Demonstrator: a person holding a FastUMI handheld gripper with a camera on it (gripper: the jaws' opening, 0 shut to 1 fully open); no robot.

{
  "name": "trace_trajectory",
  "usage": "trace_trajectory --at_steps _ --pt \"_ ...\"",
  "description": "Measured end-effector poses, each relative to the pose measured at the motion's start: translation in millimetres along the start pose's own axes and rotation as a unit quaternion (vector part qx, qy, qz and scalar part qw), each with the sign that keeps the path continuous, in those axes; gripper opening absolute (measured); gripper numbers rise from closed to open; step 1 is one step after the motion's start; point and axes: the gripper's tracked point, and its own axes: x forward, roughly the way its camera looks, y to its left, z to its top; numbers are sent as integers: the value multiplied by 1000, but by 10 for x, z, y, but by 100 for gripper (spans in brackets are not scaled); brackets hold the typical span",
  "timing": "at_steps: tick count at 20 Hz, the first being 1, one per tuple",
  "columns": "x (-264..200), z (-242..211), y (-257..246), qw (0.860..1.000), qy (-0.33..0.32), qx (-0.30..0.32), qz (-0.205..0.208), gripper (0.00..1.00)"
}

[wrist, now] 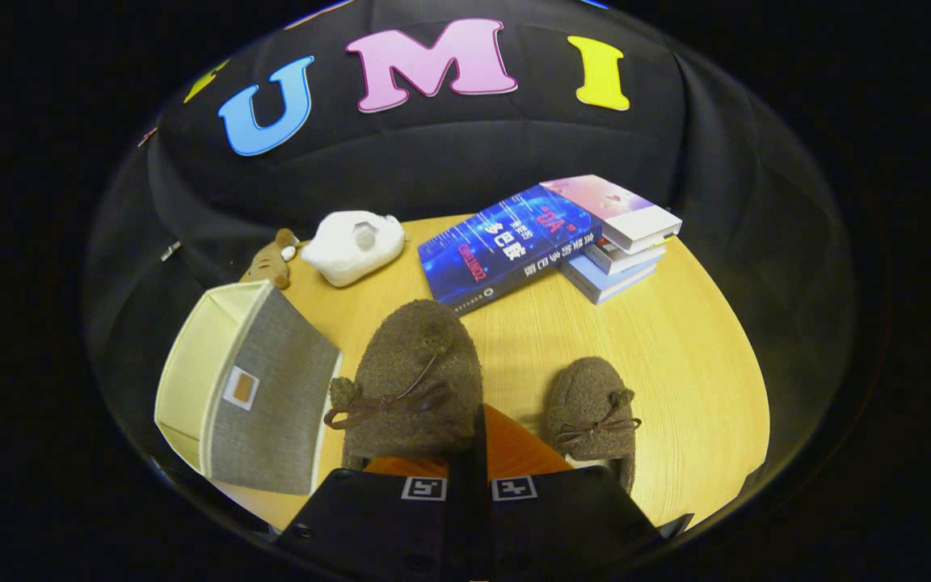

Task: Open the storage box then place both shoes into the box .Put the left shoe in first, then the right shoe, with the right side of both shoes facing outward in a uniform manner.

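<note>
Grey fabric covers the storage box point(263, 396), which stands at the left of the round wooden table point(692, 356) with its pale lining turned outward and its opening facing away from the fingers, so whether it is open cannot be told. Just right of it hangs the nearer brown fleece slipper point(413, 376), raised above the tabletop; the gripper point(469, 436) has its fingers drawn nearly together, apparently pinching the slipper's heel rim, orange lining showing beside them. Further right, the second slipper point(592, 412) rests on the table, apart from the first. Beyond lie a plush bear point(271, 259), a white soft toy point(352, 245) and a stack of books point(550, 238).

Risk: the thin rim hold may let the slipper swing or slip, and the toe may catch the soft box wall, tipping the box.
</note>
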Motion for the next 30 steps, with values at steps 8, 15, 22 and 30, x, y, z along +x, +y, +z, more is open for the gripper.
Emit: trace_trajectory --at_steps 8,15,22,30 --pt "-491 715 1125 998 -47 3 53 6" --pt "-250 468 2110 999 -1 -9 53 6" --pt "300 -52 2667 999 48 7 14 6" --pt "634 -355 3010 997 72 5 -16 6"
